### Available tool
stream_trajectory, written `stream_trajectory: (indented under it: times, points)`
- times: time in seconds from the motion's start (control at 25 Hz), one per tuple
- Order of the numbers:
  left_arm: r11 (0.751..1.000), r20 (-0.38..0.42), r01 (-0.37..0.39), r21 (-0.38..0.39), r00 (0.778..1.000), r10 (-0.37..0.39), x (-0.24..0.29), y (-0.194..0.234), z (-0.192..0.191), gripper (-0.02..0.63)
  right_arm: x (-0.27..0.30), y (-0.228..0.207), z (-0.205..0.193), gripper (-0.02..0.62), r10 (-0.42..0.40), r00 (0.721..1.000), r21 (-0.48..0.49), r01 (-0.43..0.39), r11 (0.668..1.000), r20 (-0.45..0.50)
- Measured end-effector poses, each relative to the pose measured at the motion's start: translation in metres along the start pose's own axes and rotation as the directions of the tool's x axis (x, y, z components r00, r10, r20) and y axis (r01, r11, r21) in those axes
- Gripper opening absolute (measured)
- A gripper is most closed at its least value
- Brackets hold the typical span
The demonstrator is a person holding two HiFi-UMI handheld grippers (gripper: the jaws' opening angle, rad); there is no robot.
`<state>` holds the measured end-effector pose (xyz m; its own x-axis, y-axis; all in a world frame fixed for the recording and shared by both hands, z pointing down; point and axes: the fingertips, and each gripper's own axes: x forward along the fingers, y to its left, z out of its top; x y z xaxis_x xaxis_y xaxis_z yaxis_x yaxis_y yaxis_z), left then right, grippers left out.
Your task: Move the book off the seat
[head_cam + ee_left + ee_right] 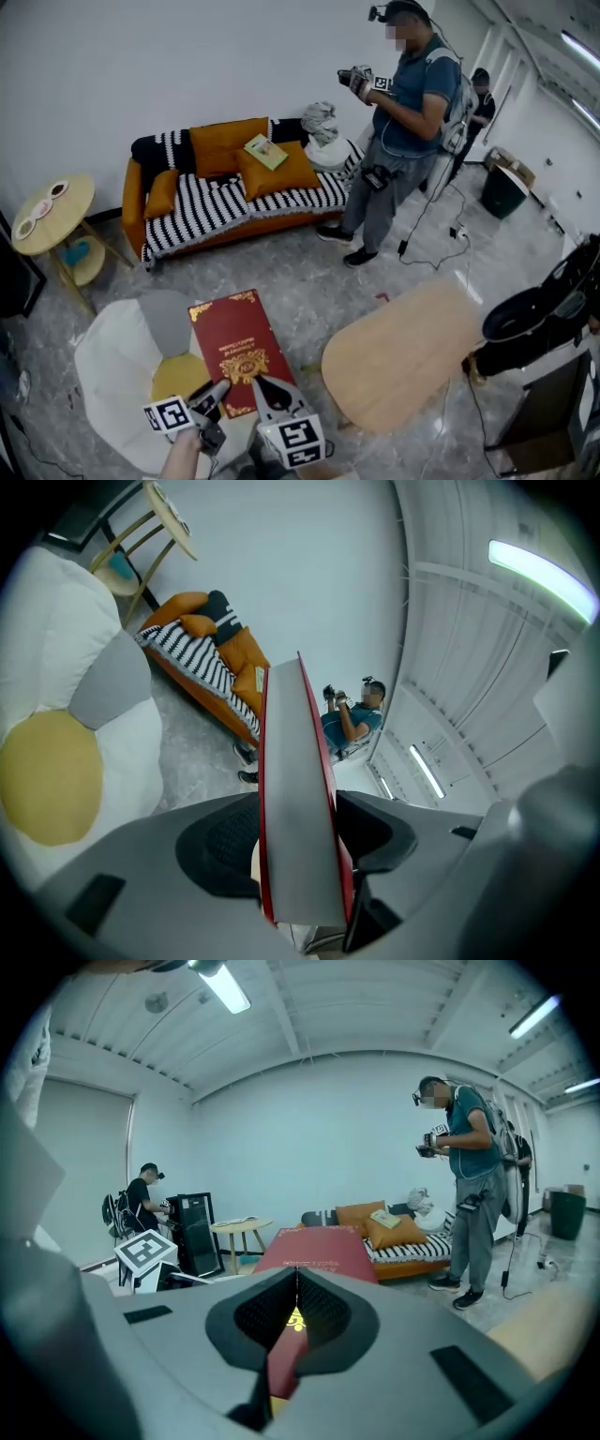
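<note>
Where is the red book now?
Head view, bottom centre: book held by its near edge in the left gripper and right gripper, over the chair's right side, left of the table.

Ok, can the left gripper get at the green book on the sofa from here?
Probably not. The left gripper is shut on the red book near the chair, and the green book lies on the sofa, far across the room.

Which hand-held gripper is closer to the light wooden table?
Right. The right hand-held gripper grips the red book nearer the table; the left hand-held gripper grips it farther off.
</note>
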<state>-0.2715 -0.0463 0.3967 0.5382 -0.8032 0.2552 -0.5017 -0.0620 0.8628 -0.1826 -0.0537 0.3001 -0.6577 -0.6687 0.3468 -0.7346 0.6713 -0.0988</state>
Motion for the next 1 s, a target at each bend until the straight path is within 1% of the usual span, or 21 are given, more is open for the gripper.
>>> stream_trajectory:
  times: [0.12, 0.24, 0.44, 0.52, 0.56, 0.68, 0.8, 1.0]
  points:
    - [0.999, 0.0, 0.027, 0.021, 1.0, -0.027, -0.006, -0.018, 0.008, 0.255, -0.014, 0.001, 0.014, 0.012, -0.022, 1.0, -0.032, 0.022, 0.999, 0.009]
    - [0.999, -0.01, 0.049, 0.022, 0.999, -0.049, -0.012, -0.03, 0.01, 0.255, -0.027, 0.006, 0.02, 0.012, -0.039, 0.999, -0.043, 0.039, 0.998, 0.013]
    - [0.994, -0.023, 0.087, 0.06, 0.996, -0.085, -0.015, -0.055, -0.001, 0.255, -0.052, 0.01, 0.022, 0.012, -0.044, 0.999, -0.071, 0.046, 0.996, 0.032]
    - [0.993, -0.026, 0.107, 0.045, 0.994, -0.106, -0.013, -0.062, -0.004, 0.255, -0.055, 0.007, 0.023, 0.012, -0.049, 0.998, -0.08, 0.053, 0.995, 0.044]
    - [0.993, -0.028, 0.114, 0.038, 0.993, -0.113, -0.012, -0.065, -0.005, 0.255, -0.057, 0.006, 0.024, 0.012, -0.054, 0.997, -0.08, 0.058, 0.995, 0.049]
    - [0.991, -0.032, 0.115, 0.071, 0.993, -0.113, -0.012, -0.069, -0.004, 0.255, -0.063, 0.001, 0.026, 0.012, -0.075, 0.996, -0.072, 0.079, 0.994, 0.057]
    - [0.989, -0.033, 0.126, 0.072, 0.992, -0.123, -0.011, -0.073, -0.003, 0.255, -0.067, -0.006, 0.024, 0.012, -0.104, 0.992, -0.06, 0.108, 0.992, 0.066]
    - [0.984, -0.069, 0.145, 0.1, 0.988, -0.139, -0.004, -0.08, -0.008, 0.255, -0.077, -0.016, 0.016, 0.012, -0.151, 0.986, -0.023, 0.153, 0.988, 0.074]
